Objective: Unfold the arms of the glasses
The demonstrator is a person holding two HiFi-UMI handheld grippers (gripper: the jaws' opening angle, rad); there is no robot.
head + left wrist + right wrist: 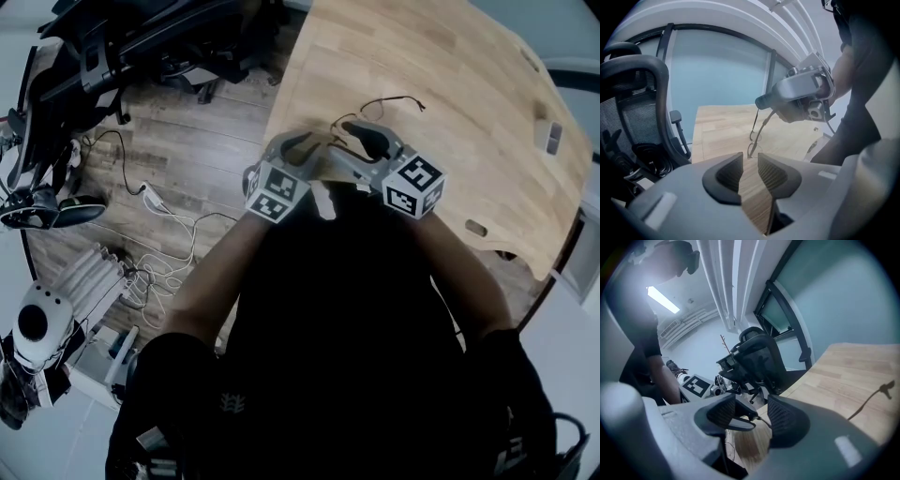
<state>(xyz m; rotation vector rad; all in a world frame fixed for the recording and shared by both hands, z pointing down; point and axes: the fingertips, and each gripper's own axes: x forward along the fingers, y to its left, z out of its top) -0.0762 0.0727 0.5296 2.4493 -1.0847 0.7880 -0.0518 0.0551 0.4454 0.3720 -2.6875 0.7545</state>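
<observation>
Head view: left gripper (302, 145) and right gripper (370, 141) meet tip to tip at the table (450, 56) edge, with the glasses (345, 122) between them and one arm (394, 98) stretched out.
Left gripper view: jaws nearly together, tips pinching a lens rim (751, 149).
Right gripper view: jaws apart; a dark piece (743, 412) of the glasses lies between them.

An office is showing itself here: black mesh swivel chairs (637, 108) are standing beside a pale wooden desk (441, 103), frosted glass walls (717, 70) are closing off the room, and a power strip (153, 195) with cables is lying on the plank floor (206, 141)
</observation>
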